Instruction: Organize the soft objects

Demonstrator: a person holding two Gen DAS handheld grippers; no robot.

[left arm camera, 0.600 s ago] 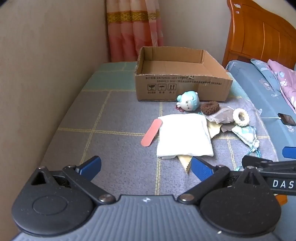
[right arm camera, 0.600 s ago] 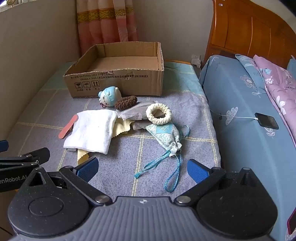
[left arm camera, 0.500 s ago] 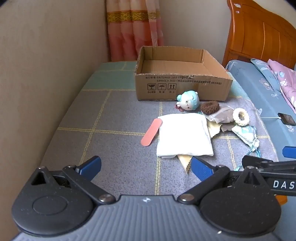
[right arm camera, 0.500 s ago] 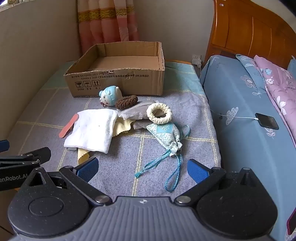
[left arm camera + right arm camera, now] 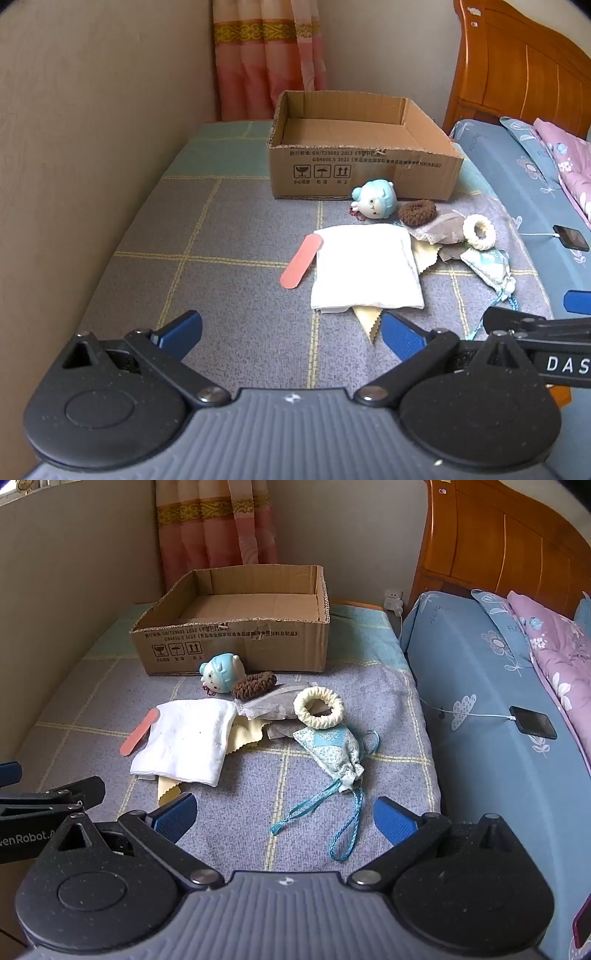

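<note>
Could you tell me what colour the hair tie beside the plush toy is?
Dark brown hair tie; the right wrist view shows it best.

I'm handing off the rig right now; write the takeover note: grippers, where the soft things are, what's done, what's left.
Left gripper: open, empty, near edge of the mat.
Right gripper: open, empty, above the pouch's cords.
Cardboard box: at the back, nothing visible inside.
In front of it: blue plush, brown scrunchie, cream scrunchie, white cloth over a yellow cloth, floral pouch, pink nail file.
Done: nothing boxed.
Left: all items.
</note>
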